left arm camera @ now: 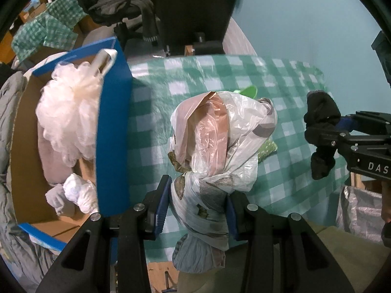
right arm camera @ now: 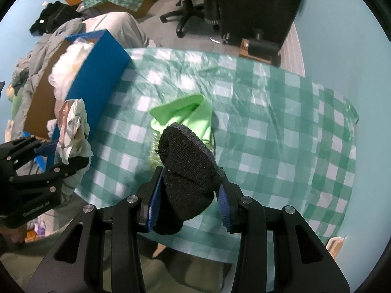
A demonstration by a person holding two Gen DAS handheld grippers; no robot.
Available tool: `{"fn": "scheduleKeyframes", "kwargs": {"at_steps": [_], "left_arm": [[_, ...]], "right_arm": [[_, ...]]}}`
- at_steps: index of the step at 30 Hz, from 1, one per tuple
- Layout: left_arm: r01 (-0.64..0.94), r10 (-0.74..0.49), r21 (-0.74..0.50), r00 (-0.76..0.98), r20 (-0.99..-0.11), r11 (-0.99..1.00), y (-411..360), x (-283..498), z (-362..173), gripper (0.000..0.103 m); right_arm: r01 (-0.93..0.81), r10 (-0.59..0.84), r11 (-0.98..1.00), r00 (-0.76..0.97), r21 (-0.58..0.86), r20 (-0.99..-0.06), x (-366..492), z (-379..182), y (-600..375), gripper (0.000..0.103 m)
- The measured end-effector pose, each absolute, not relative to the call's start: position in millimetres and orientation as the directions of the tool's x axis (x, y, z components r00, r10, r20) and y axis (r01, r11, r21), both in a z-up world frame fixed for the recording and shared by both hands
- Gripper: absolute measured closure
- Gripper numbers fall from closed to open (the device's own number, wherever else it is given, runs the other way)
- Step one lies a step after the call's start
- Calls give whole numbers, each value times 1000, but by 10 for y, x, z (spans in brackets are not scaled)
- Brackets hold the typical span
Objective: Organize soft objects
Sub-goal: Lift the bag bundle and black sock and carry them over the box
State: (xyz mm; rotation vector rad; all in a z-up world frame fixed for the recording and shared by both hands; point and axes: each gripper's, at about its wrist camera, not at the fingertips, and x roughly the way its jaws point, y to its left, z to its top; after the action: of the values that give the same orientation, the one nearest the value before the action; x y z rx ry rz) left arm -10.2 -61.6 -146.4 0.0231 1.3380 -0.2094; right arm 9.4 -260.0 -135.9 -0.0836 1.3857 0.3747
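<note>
Above the checked tablecloth (right arm camera: 281,127), a plastic bag bundle (left arm camera: 215,146) is clamped by the left gripper (left arm camera: 198,207) and a black sock (right arm camera: 188,168) by the right gripper (right arm camera: 188,202); loose bag ends could be snagged on the blue box (left arm camera: 112,127) wall at left.

bag bundle (left arm camera: 215,131): thin crinkled plastic, glossy
sock (right arm camera: 188,168): black knit, matt
tablecloth (right arm camera: 281,131): checked, shiny
box (left arm camera: 113,122): cardboard, smooth blue outside

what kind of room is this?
Probably a home office or spare room used for sorting: a checked-cloth table, an office chair on grey carpet, and a blue-sided cardboard box holding a bath pouf.
</note>
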Motion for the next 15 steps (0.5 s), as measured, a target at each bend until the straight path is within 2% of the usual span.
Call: {"fn": "scheduleKeyframes", "kwargs": {"at_steps": [15], "left_arm": [[110,-133,-105,283,-950,988,-397,-178,-1067,62]], "right_arm": [[-387,249,907,170,168,-954,167,-920,-2278,63]]}}
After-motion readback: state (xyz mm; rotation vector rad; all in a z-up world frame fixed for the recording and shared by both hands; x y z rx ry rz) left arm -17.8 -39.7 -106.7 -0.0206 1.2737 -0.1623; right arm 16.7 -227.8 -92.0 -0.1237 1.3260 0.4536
